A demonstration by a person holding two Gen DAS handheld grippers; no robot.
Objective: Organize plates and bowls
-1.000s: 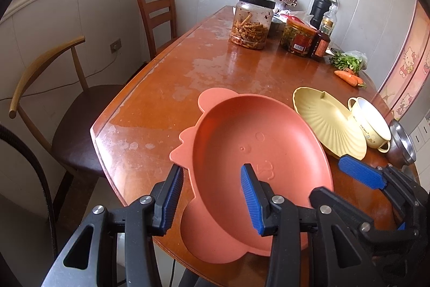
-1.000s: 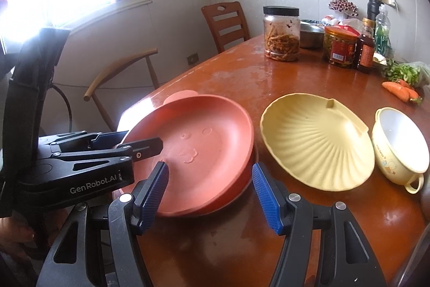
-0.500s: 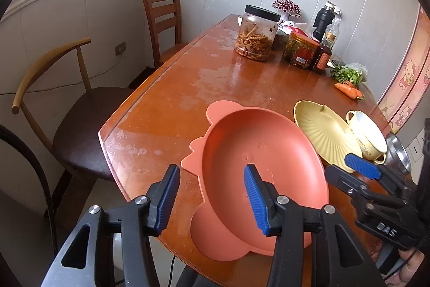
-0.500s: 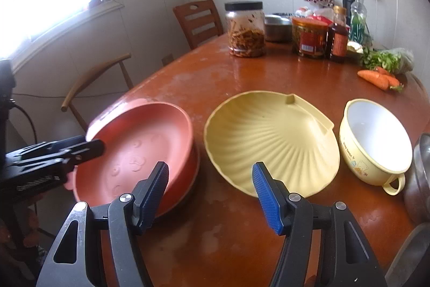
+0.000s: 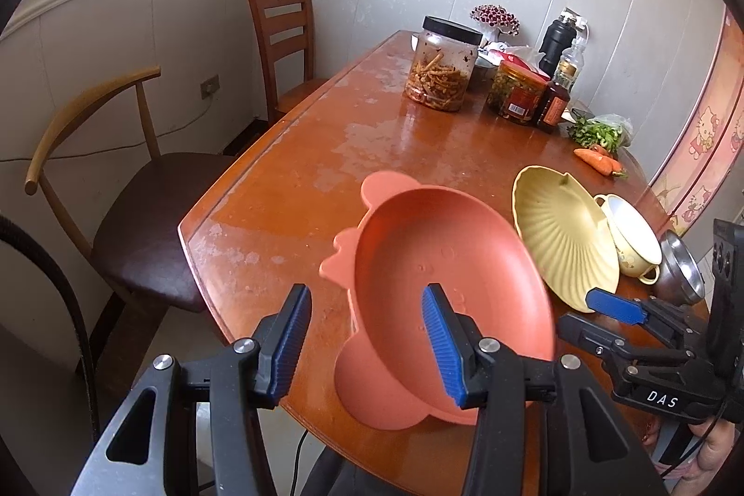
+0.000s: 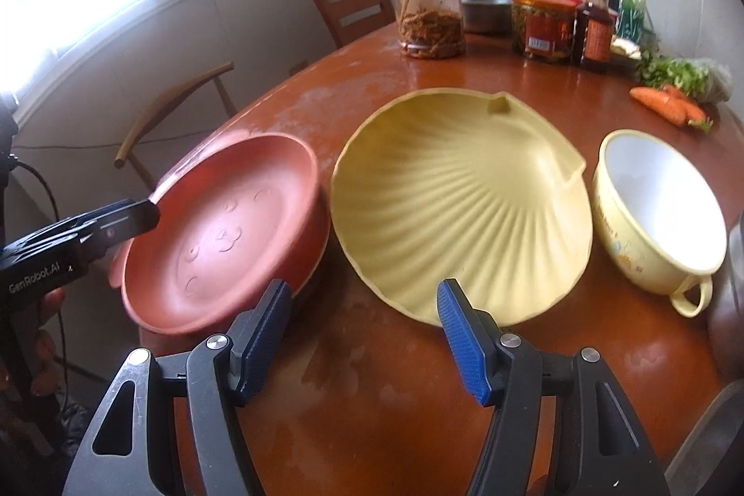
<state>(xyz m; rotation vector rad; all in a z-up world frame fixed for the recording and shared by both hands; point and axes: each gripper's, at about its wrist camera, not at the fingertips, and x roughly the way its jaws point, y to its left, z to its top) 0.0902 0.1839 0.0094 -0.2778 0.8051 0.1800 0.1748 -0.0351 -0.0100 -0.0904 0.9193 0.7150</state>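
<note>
The salmon-pink plastic plate with animal ears [image 5: 446, 277] sits at the near corner of the reddish-brown wooden desk [image 5: 325, 152], its lower lobe right at the edge. Just beside it on the right is the pale yellow shell-shaped ribbed plate [image 6: 460, 198], and next to that the cream bowl with a small loop handle [image 6: 660, 212], then a bit of a shiny steel bowl [image 5: 681, 268]. The left gripper [image 5: 367, 342] hangs over the pink plate's near rim with its blue fingers [image 5: 441, 342] spread wide, holding nothing. The right gripper [image 6: 365, 338] is low in front of the yellow plate, fingers spread too, nothing between them. Further back there's a big clear jar with a black lid [image 5: 441, 63], a red-labelled jar [image 5: 516, 91] and two carrots [image 6: 669, 103].
</note>
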